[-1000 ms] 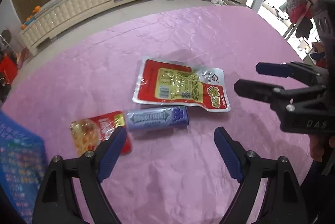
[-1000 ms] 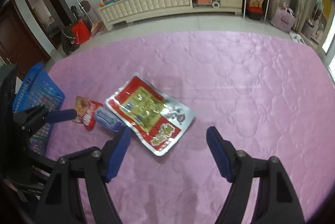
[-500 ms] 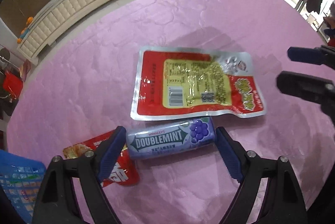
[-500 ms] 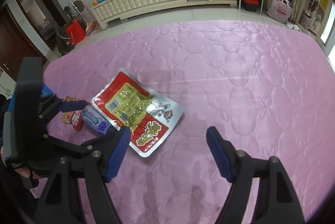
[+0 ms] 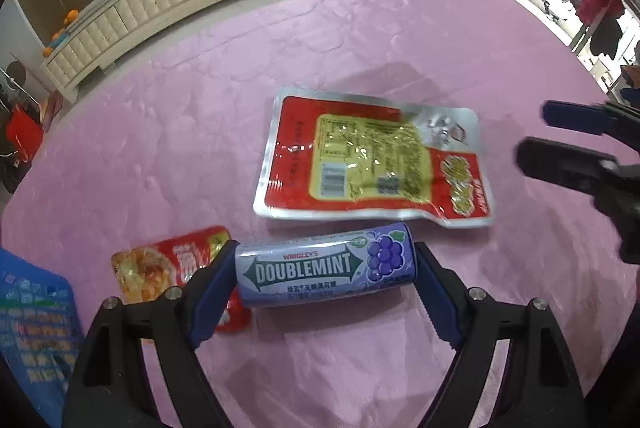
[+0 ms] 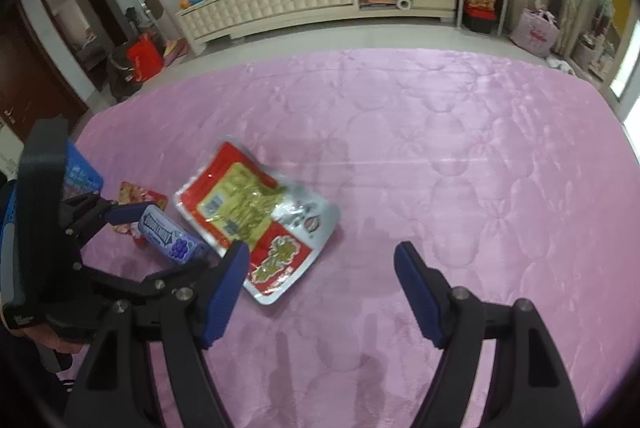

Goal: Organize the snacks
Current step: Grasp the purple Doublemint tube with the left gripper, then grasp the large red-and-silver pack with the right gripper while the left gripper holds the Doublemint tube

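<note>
Pink quilted cloth covers the desk (image 5: 200, 116), with a long cream cabinet (image 6: 288, 0) against the far wall. Lying across the near part of the desk, toward its left edge, the purple Doublemint gum tube (image 5: 320, 268) sits lengthwise between the blue pads of the left claw (image 5: 320, 280). The pads stand at the tube's two ends, very close; whether they press on it I cannot tell from either view. The left wrist view shows the label and the grape print plainly; the right wrist view shows only a slanted tube (image 6: 172, 236) partly behind the left claw's arm. A small red noodle packet (image 5: 168, 264) lies just left of the tube, its corner under the left pad. Behind the tube, just apart from it, the large red and silver snack pouch (image 5: 372, 160) lies flat. A blue basket (image 5: 32, 332) stands at the desk's left edge, near the packet. Only the right wrist view shows the wide bare cloth toward the right edge. The right claw (image 6: 320, 288) hangs there with its jaws apart, empty, its left pad over the pouch's near corner.
</note>
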A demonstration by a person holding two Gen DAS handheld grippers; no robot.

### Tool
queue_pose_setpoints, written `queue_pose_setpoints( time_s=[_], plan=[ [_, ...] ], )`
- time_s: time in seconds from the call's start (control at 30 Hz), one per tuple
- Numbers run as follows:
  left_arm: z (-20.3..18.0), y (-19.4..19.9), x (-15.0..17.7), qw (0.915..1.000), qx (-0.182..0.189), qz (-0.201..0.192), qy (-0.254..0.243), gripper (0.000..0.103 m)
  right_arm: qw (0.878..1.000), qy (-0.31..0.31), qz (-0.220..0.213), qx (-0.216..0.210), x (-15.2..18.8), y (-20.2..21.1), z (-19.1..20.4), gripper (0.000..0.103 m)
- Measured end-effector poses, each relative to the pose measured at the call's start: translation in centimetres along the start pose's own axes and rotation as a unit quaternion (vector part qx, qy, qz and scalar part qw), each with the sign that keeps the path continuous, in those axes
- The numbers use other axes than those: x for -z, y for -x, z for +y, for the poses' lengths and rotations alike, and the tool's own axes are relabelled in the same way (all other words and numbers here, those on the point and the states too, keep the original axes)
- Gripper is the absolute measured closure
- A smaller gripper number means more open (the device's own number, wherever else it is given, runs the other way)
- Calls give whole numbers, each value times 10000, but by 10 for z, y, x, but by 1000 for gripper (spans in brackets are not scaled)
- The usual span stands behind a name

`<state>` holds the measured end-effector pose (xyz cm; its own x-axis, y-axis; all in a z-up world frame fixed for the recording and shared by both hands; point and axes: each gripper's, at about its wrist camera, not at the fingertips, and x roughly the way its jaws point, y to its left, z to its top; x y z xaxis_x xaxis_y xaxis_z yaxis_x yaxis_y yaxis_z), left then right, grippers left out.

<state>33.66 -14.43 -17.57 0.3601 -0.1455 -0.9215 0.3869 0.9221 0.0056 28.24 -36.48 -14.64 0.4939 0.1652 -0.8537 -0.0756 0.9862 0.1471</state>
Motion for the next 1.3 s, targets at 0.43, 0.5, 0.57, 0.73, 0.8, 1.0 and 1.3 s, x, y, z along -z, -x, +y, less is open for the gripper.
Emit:
queue_pose_setpoints(
  time_s=[0.43,0.5,0.57,0.73,0.8,1.0,1.3],
  plan=[
    [29,62,53,9958,-175,-507,744,21,9886,1378,92,-600,4,-16,41,24],
    [27,55,54,9955,-209,-492,786,21,9799,1951,117,-396,4,-22,51,24],
    [31,51,54,9949,-185,-467,874,21,9683,2486,133,-210,4,-30,60,24],
    [40,44,57,9944,-102,-423,958,21,9506,3083,288,-197,-3,-51,72,24],
    [40,43,57,9948,-96,-418,924,21,9394,3417,248,-108,-3,-55,80,24],
    [43,38,50,9953,-34,-410,874,21,9214,3879,213,118,-5,-67,89,21],
    [39,30,40,9967,-155,-346,711,21,9258,3714,599,-366,-32,-92,67,13]
  ],
)
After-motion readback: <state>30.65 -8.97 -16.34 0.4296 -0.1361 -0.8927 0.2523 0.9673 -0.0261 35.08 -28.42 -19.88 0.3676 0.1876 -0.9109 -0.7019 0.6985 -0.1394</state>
